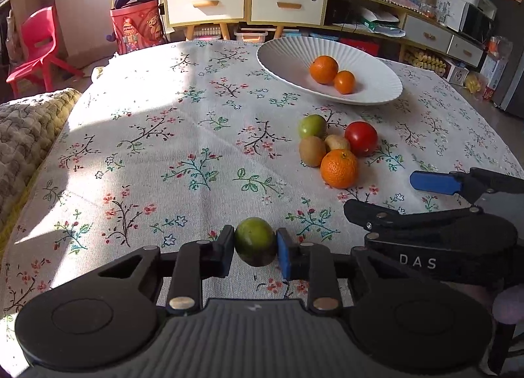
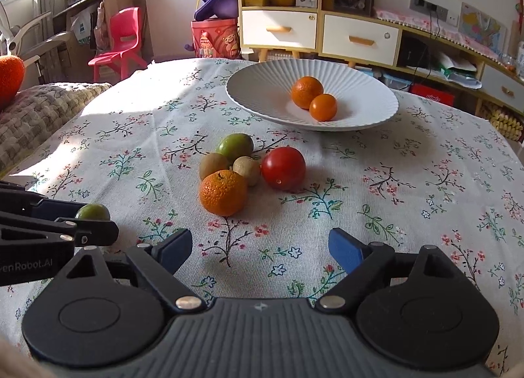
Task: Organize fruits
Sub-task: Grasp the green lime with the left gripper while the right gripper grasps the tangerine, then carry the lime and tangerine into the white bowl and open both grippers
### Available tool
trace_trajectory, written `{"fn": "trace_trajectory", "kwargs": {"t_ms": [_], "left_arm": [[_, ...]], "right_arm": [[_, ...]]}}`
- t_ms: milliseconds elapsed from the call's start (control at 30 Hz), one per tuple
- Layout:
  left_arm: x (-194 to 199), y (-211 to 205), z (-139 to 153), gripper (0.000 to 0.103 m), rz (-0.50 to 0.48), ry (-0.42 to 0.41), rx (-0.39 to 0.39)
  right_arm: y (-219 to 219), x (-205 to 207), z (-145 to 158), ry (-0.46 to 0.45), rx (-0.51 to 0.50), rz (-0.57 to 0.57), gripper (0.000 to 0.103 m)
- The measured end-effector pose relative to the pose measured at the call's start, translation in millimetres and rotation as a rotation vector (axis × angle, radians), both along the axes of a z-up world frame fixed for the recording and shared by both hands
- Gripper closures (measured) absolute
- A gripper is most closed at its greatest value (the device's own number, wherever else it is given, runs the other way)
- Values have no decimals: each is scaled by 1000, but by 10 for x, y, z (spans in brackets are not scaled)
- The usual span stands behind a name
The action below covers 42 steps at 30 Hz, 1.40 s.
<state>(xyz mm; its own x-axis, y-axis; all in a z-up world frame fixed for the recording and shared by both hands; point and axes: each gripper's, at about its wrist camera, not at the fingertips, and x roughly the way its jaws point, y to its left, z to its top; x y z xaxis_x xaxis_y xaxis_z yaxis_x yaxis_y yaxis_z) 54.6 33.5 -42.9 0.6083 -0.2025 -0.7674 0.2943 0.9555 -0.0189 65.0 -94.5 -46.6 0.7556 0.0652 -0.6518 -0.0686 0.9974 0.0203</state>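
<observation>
On the desk [image 1: 137, 122], covered by a floral cloth, the left tongs [image 1: 255, 248] are clamped on a small green fruit [image 1: 255, 245], one pad pressing each side of it; whether the fruit rests on the cloth or is just clear of it cannot be told. From the right wrist view the same green fruit [image 2: 93, 212] peeks out above the left tongs' fingers at the left edge. The right tongs [image 2: 260, 252] stand wide apart with only bare cloth between their blue pads, holding nothing. Beyond them lies a cluster of touching fruit: a mandarin [image 2: 223, 193] nearest, a red tomato [image 2: 283, 167] to its right, two kiwis [image 2: 214, 165] and a green fruit at the back [image 2: 235, 146]. Farther back, a white ribbed bowl [image 2: 262, 83] holds two oranges [image 2: 307, 92] that touch each other.
</observation>
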Motion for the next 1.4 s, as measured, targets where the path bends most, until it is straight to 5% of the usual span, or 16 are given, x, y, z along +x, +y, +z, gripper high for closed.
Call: {"fn": "trace_trajectory", "kwargs": {"t_ms": [633, 1400], "left_arm": [[37, 24, -28, 92, 11, 18, -1], [165, -284, 107, 92, -34, -47, -46]], "right_arm": [[85, 180, 62, -22, 46, 91, 71], [-315, 84, 359, -41, 50, 37, 72]]}}
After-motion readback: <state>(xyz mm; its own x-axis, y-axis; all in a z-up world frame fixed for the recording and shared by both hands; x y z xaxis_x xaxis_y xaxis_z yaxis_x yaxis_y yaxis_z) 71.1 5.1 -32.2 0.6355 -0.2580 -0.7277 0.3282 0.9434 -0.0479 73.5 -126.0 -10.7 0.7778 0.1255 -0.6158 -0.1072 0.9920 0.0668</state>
